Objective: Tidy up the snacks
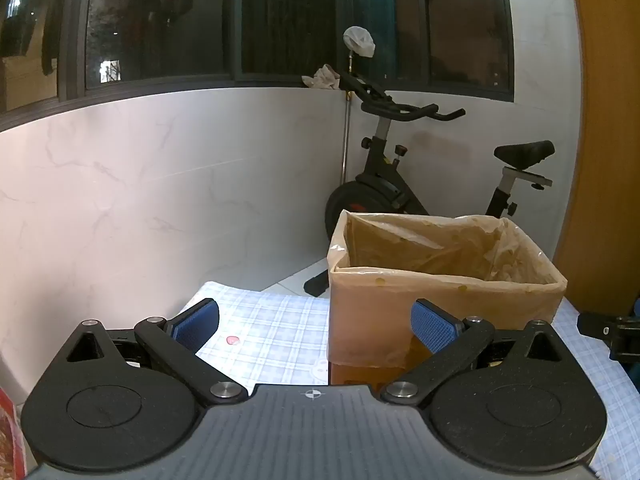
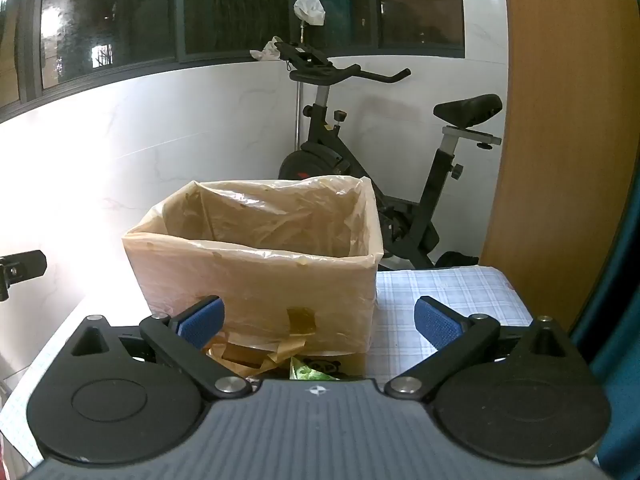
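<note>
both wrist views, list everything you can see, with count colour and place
cardboard box: 1, brown, lined with a clear plastic bag, on the table
tablecloth: 1, pale blue check, covering the table
snack packet: 1, green, at the box's near foot
pink spot: 1, on the cloth left of the box
exercise bike: 1, black, on the floor behind the box
windows: dark, above the white wall
left gripper: 1, blue pads, open
right gripper: 1, blue pads, open

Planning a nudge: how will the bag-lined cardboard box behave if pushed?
The brown cardboard box lined with a thin translucent plastic bag looks nearly empty inside, so probably light and apt to slide on the checked tablecloth. The liner is likely slippery and crumples; push low on the wall.
</note>
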Demonstrator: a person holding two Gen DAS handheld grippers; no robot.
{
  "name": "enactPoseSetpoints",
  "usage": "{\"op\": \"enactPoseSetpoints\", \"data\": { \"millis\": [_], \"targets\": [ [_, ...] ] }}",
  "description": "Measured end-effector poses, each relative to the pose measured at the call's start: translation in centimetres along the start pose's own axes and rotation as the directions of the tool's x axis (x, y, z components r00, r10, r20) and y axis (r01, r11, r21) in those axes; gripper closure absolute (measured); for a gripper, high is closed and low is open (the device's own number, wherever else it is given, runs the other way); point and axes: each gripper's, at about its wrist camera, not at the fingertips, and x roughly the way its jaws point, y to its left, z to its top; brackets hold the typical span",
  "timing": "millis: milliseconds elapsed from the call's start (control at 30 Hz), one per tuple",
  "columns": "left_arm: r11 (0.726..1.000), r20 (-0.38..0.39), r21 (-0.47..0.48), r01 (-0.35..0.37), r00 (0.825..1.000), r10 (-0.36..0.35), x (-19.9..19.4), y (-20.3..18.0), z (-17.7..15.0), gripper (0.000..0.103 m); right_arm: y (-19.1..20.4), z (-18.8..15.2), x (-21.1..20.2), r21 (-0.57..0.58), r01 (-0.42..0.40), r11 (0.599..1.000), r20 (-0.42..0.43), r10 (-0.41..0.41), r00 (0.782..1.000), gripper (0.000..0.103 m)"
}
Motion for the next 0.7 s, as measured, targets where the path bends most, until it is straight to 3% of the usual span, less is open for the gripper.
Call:
{"op": "enactPoseSetpoints", "data": {
  "millis": [700],
  "targets": [
    [1.000, -0.010, 0.007, 0.008, 1.000, -0.008, 0.02, 0.04, -0.01, 0.000, -0.22, -0.16, 0.03, 0.004, 0.003, 1.000, 0.000, -0.003, 1.000, 0.000]
  ]
}}
